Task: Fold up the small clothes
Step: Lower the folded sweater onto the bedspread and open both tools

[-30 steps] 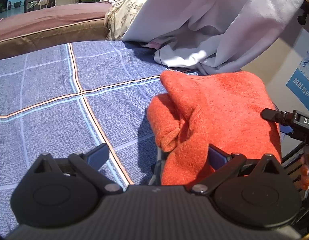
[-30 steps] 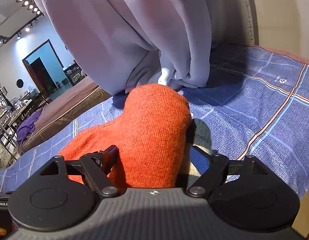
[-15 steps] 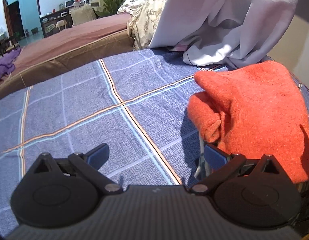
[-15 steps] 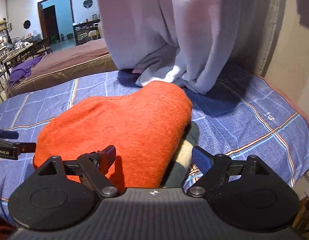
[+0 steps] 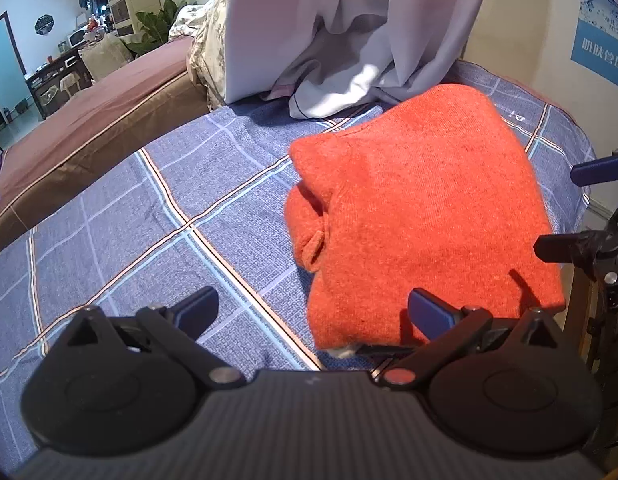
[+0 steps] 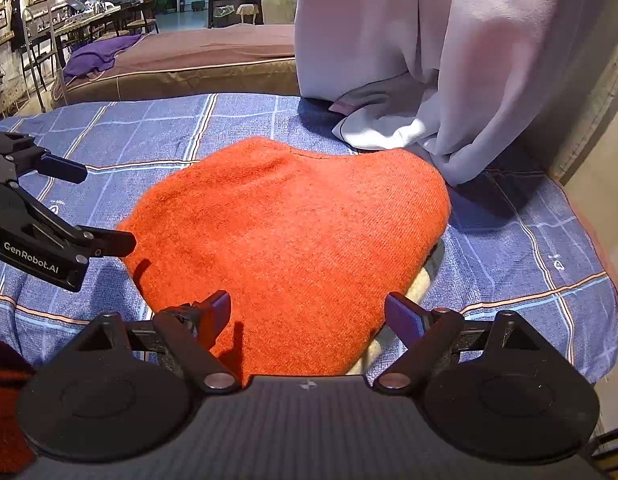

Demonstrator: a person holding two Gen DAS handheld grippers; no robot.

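Observation:
A folded orange knit sweater [image 5: 421, 216] lies on the blue checked bedspread [image 5: 157, 216], near its right edge; it also fills the middle of the right wrist view [image 6: 293, 232]. A pale garment [image 6: 413, 284] shows under its near right edge. My left gripper [image 5: 313, 312] is open and empty, hovering just short of the sweater's near left corner. My right gripper [image 6: 309, 316] is open and empty, above the sweater's near edge. Each gripper shows in the other's view: the right one at the right edge [image 5: 581, 208], the left one at the left edge [image 6: 93, 208].
A pale lilac sheet [image 5: 349, 40] hangs and piles at the back of the bedspread, also in the right wrist view [image 6: 449, 60]. A brown bed [image 5: 93, 120] lies beyond, with a purple cloth [image 6: 101, 54] on it. The wall [image 5: 549, 40] stands close on the right.
Both grippers have drawn back and up from the sweater, which now lies flat and released. The left gripper's view has swung left, then back onto the sweater.

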